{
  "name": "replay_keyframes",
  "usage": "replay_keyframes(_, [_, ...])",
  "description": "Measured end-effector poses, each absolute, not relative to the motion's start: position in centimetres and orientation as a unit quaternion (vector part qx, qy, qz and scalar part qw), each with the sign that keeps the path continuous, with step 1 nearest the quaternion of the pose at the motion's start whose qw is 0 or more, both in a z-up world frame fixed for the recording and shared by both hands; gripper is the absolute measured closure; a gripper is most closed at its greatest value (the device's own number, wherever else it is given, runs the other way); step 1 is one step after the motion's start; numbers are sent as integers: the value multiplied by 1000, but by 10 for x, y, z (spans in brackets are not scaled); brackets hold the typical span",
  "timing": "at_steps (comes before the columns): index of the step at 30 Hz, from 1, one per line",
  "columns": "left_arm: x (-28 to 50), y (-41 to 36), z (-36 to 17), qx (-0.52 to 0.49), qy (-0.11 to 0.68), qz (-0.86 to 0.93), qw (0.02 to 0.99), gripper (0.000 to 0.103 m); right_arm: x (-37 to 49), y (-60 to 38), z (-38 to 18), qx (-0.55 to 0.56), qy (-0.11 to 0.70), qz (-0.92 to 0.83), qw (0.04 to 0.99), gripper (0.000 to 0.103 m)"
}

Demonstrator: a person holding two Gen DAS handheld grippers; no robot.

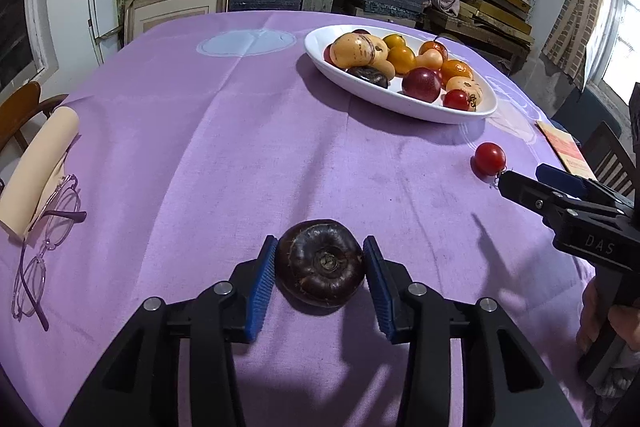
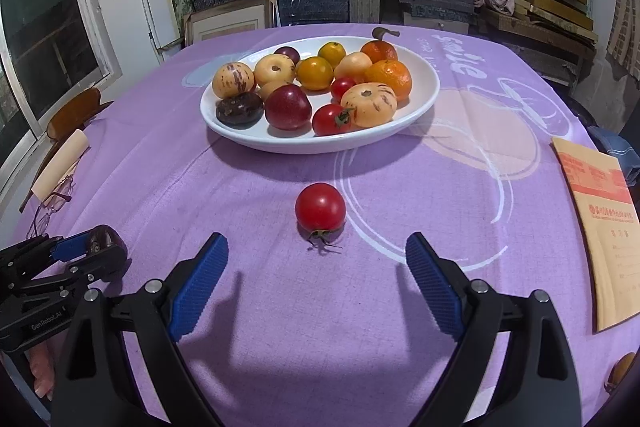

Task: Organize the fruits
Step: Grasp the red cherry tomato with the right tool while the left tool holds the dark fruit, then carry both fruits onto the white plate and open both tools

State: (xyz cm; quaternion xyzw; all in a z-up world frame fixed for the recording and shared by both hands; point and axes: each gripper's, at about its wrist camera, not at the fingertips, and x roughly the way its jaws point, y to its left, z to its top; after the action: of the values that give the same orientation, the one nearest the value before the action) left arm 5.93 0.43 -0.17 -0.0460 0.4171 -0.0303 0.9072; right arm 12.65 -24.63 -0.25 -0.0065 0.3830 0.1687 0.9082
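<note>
At the desk's (image 1: 160, 131) left edge lie glasses (image 1: 44, 239). Your left hand-held gripper (image 1: 320, 267) brackets a dark fruit (image 1: 320, 263) on the cloth, its pads just beside each flank; contact is unclear. Farther back sits the dish (image 2: 424, 95) of fruits. Your right hand-held gripper (image 2: 316, 267) is spread wide, short of the tomato (image 2: 320, 207). A booklet (image 2: 600, 235) lies far right.

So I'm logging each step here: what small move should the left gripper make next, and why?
Probably close the left gripper: its fingers already flank the dark purple fruit on the cloth, with small gaps either side. Then carry it to the white plate.
</note>
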Motion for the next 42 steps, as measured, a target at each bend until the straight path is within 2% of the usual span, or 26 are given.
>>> replay_keyframes(8, [49,5,8,-43,388,-24,920,60,132,-244,-6,-7,392,170,904,20])
replay_keyframes(16, [48,5,11,-32,377,-20,925,60,153,-227,-12,-15,425,171,889,43])
replay_keyframes(24, [50,7,9,-40,384,-27,922,60,156,-228,-17,-17,435,155,887,45])
replay_keyframes(26, [50,7,8,-39,385,-26,922,60,157,-227,-17,-20,434,154,887,50])
replay_keyframes(30, [53,8,6,-43,391,-26,919,60,156,-228,-18,-28,433,151,889,74])
replay_keyframes(42, [54,9,3,-46,393,-24,918,60,149,-235,-17,-31,425,150,892,77])
